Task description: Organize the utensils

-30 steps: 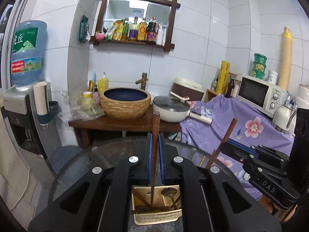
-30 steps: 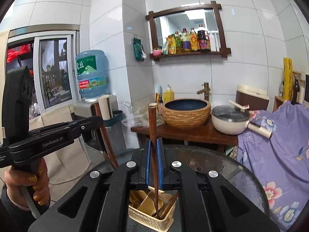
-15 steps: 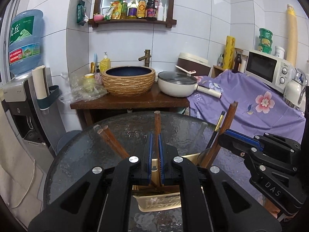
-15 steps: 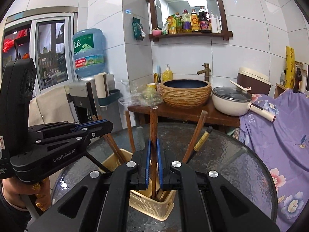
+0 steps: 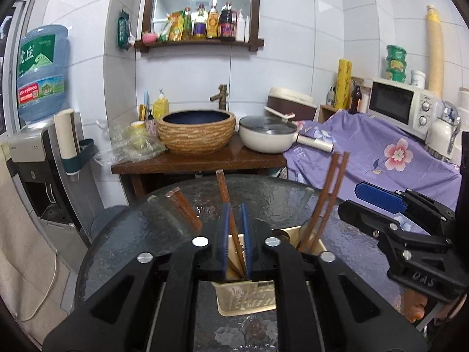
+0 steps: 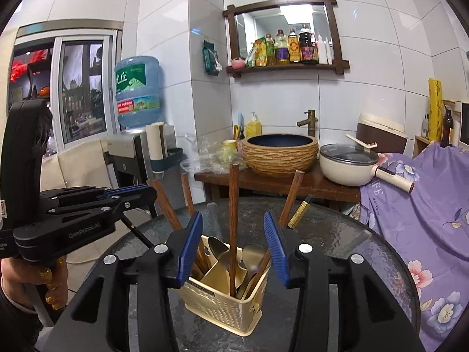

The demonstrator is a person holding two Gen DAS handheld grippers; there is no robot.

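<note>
Glass table (image 6: 366, 249): bare apart from caddy, nothing visibly left to collect. 
Perforated cream utensil caddy (image 6: 228, 311): holding spoons and wooden chopsticks, near full. 
Right gripper (image 6: 233, 243): jaws opening wide, chopstick (image 6: 233, 220) freed, upright in caddy; a second ago clamped. 
Left gripper (image 5: 234, 234): jaws opening slightly, chopstick (image 5: 227, 202) between, tip dropped in; earlier pinched, higher.

The left gripper's (image 5: 234, 234) body is hiding most of the caddy (image 5: 246, 299); the chopstick's (image 5: 231, 220) lower end is disappearing behind its pads.
</note>
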